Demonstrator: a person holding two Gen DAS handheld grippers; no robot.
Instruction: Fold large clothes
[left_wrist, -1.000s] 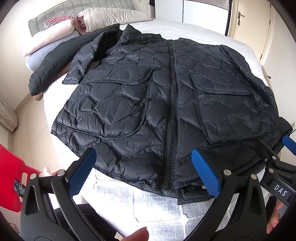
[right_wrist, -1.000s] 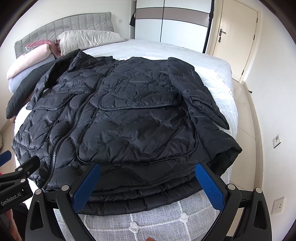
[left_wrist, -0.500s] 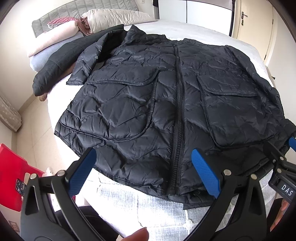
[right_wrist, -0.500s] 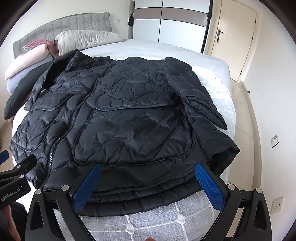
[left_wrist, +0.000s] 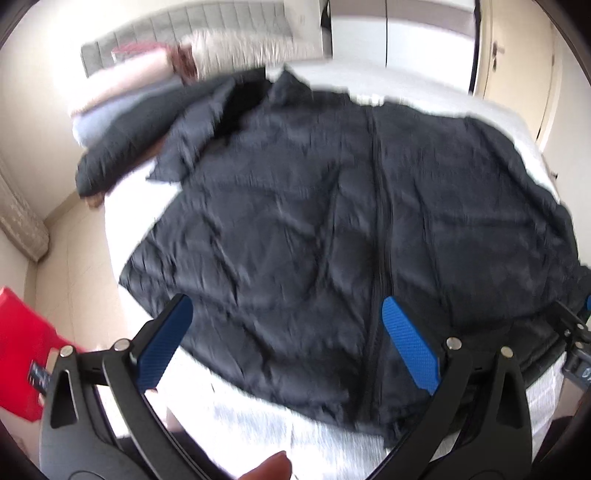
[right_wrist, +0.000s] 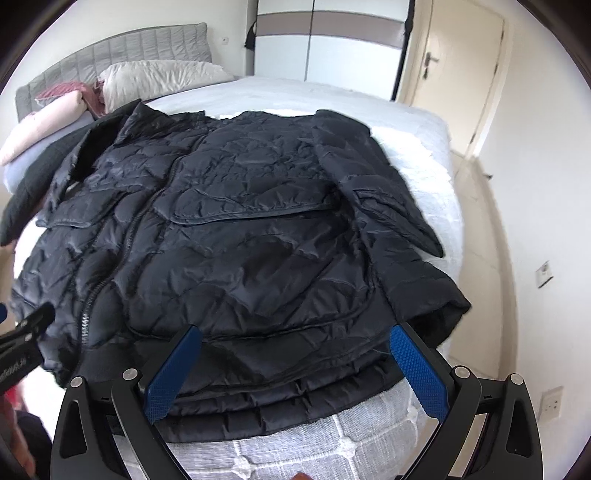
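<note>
Across the white quilted bed (right_wrist: 413, 122) lies a black quilted puffer jacket (right_wrist: 258, 229); above its hem, left gripper (left_wrist: 291, 339) and right gripper (right_wrist: 295, 369) gape wide, empty.

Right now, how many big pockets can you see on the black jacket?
2: one pocket right of the zipper, the other pocket left of it, partly seen. Others may hide.

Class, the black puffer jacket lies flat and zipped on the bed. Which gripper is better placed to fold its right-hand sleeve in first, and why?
Probably the right gripper: its open jaws hover at the hem of the puffer jacket, beside that sleeve. The left gripper sits left of the zip.
</note>
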